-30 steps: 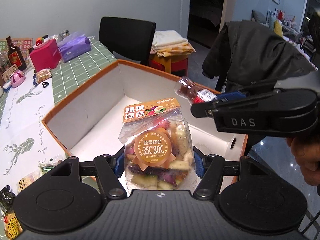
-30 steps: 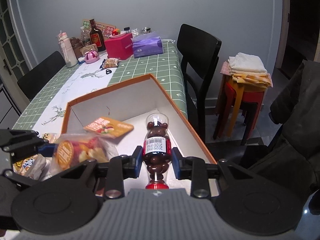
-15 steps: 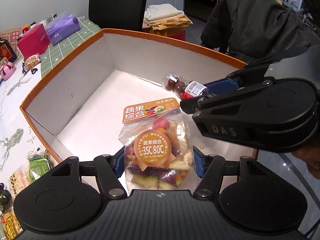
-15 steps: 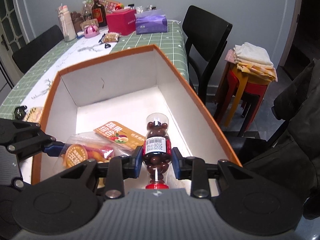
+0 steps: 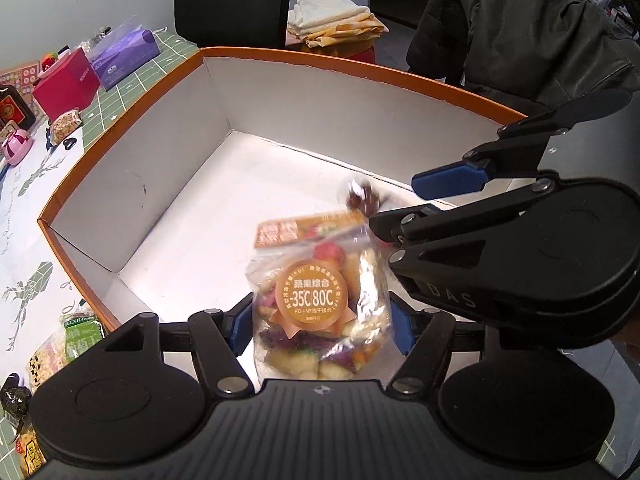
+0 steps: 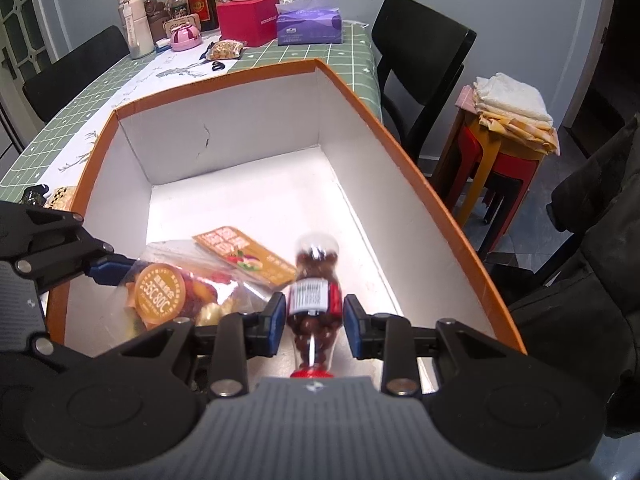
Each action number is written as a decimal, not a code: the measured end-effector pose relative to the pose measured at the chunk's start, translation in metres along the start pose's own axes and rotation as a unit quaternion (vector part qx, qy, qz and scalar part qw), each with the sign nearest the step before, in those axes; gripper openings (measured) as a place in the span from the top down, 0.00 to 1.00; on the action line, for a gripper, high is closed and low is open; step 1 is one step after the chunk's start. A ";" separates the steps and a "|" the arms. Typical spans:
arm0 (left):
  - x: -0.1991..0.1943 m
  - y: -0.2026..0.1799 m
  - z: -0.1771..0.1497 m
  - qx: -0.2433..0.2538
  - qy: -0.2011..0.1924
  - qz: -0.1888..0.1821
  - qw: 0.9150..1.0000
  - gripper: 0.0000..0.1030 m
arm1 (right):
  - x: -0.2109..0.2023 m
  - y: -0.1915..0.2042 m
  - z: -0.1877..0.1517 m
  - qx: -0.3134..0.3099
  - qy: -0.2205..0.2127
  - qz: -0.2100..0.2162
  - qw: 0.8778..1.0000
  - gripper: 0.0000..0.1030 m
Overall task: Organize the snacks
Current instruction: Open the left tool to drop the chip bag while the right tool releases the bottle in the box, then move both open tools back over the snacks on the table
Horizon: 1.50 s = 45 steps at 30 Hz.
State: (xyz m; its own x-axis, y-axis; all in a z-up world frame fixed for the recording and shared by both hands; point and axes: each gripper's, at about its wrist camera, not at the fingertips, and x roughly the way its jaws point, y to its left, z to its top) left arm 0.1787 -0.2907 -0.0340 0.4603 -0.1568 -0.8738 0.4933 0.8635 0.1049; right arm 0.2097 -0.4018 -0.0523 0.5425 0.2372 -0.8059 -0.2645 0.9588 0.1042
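Note:
A clear bag of dried fruit [image 5: 312,300] with an orange round label sits low inside the orange-rimmed white box [image 5: 160,152], between the pads of my left gripper [image 5: 320,320]. The jaws are opening and small gaps show on both sides of the blurred bag. In the right wrist view a small bottle of brown candies [image 6: 314,300], red cap toward me, stands between the pads of my right gripper [image 6: 315,316]. Its jaws are opening too, just clear of the bottle. The bag [image 6: 160,292] lies left of the bottle, over the box floor [image 6: 240,208].
The box fills the near end of a green-checked table. Beyond it stand a red box [image 6: 248,20], a purple tissue box [image 6: 310,24] and bottles. Snack packs [image 5: 76,340] lie left of the box. A black chair [image 6: 420,60], a stool with folded cloths [image 6: 508,104] and a dark jacket [image 5: 520,28] are to the right.
Both grippers sank into the box with their loads. Both pairs of jaws have widened, and the bag and the bottle now look blurred between the pads.

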 end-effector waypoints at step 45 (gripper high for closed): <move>-0.139 0.136 -0.102 -0.076 -0.109 0.038 0.990 0.10 | -0.089 0.134 0.023 -0.096 -0.111 0.042 0.988 0.63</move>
State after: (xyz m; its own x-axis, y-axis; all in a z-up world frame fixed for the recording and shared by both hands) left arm 0.1068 -0.1027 0.0535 0.6475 -0.1745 -0.7419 0.3425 0.9362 0.0787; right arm 0.1447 -0.2903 0.0469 0.6671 0.3644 -0.6497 -0.4521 0.8913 0.0357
